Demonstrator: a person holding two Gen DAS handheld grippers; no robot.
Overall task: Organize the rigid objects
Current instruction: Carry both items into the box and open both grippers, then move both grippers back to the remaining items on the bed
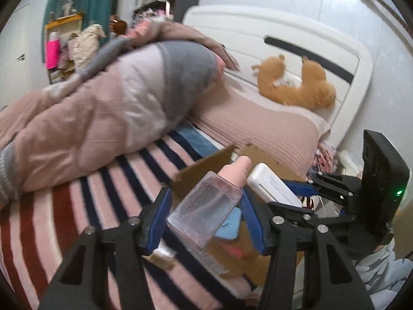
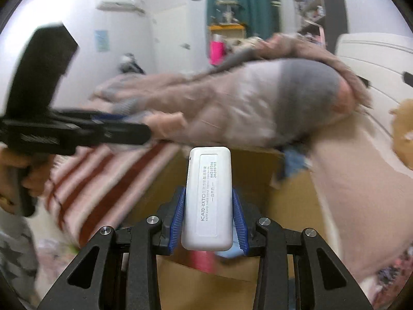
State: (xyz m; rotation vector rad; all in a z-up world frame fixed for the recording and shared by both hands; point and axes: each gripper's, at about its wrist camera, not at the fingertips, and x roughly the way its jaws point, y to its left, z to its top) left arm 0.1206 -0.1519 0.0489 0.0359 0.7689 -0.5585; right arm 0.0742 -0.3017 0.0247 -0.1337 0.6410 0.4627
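Observation:
My left gripper point(image 1: 205, 193) is shut on a clear bottle with a pink cap point(image 1: 206, 209), held tilted above an open cardboard box point(image 1: 204, 168) on the striped bedspread. My right gripper point(image 2: 209, 193) is shut on a white rectangular case point(image 2: 207, 199) with printed text, held over the same box point(image 2: 291, 201). In the left wrist view the right gripper point(image 1: 294, 193) and the white case point(image 1: 273, 186) sit just right of the bottle. In the right wrist view the left gripper point(image 2: 144, 126) is at the left, blurred.
A blue item point(image 1: 229, 226) and a pink item point(image 1: 235, 252) lie inside the box. A pink and grey quilt point(image 1: 103, 108), a pink pillow point(image 1: 258, 124) and an orange plush toy point(image 1: 294, 82) lie on the bed. A white headboard point(image 1: 284, 41) stands behind.

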